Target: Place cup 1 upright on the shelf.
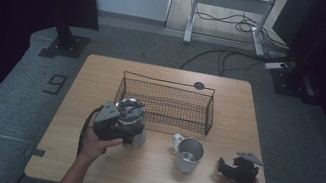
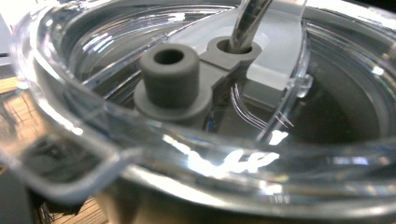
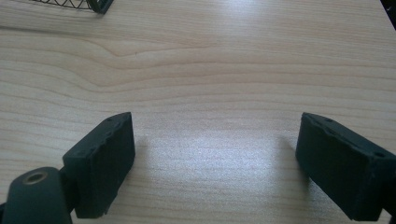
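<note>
The wooden table (image 1: 152, 171) fills the middle of the high view. Across its upper centre stands a black wire basket (image 1: 165, 103), long and open-topped, with nothing visible inside it.

At centre left, just below the basket's left end and apparently touching or nearly touching it, stands a steel tumbler (image 1: 131, 122) with a clear plastic lid (image 2: 196, 140) and a metal straw (image 2: 247, 21). The left gripper (image 1: 116, 126) is pressed against its left side; its jaws are hidden behind the body and, in the left gripper view, lie below the lid's rim, so I cannot tell whether they clamp the tumbler. That view shows the lid from very near: a grey rubber stopper (image 2: 170, 77) at upper left of centre, and the straw passing through a grommet beside it.

Right of centre stands a white-handled metal mug (image 1: 188, 154), upright and well apart from the tumbler.

At lower right, the right gripper (image 1: 233, 171) rests low by the table edge. In the right gripper view its jaws stand apart over bare wood, holding nothing.

The tumbler will likely handle as a stiff, fairly heavy thing with a smooth, slippery wall. The lid and straw are the weak parts and may pop loose, so the hold belongs on the steel body below the lid, kept upright.
</note>
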A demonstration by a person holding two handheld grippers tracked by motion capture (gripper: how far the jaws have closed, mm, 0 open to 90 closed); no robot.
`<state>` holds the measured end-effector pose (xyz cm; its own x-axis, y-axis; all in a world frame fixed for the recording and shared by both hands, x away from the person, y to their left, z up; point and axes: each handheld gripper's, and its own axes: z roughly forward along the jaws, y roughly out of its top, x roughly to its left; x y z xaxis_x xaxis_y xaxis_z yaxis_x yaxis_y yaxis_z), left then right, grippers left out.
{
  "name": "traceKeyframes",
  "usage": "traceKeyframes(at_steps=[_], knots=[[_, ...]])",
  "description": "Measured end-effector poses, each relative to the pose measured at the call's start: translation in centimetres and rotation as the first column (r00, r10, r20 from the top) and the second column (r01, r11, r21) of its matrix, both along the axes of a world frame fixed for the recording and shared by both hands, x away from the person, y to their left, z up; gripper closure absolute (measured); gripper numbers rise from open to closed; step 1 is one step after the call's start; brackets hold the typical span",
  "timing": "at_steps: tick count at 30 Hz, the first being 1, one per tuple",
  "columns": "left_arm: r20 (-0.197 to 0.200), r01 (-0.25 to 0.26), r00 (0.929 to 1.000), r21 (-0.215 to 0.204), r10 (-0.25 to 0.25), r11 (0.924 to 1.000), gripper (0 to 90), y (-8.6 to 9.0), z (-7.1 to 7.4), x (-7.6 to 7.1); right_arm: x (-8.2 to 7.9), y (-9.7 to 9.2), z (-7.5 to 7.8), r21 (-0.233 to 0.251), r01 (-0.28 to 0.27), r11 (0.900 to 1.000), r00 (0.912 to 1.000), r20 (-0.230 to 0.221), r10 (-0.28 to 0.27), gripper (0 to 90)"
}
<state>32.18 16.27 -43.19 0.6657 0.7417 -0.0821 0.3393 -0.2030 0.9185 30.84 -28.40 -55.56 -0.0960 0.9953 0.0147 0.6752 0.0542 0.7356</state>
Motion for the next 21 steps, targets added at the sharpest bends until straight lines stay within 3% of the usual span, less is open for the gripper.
traceKeyframes(at_steps=[21], knots=[[0.007, 0.001, 1.0000, -0.011, -0.001, 0.9999, 3.8, 0.0, 1.3, 1.1, 0.0, 0.0, 0.0, 0.000, 0.004, 1.0000, 1.0000, 0.002, -0.004, 12.3]])
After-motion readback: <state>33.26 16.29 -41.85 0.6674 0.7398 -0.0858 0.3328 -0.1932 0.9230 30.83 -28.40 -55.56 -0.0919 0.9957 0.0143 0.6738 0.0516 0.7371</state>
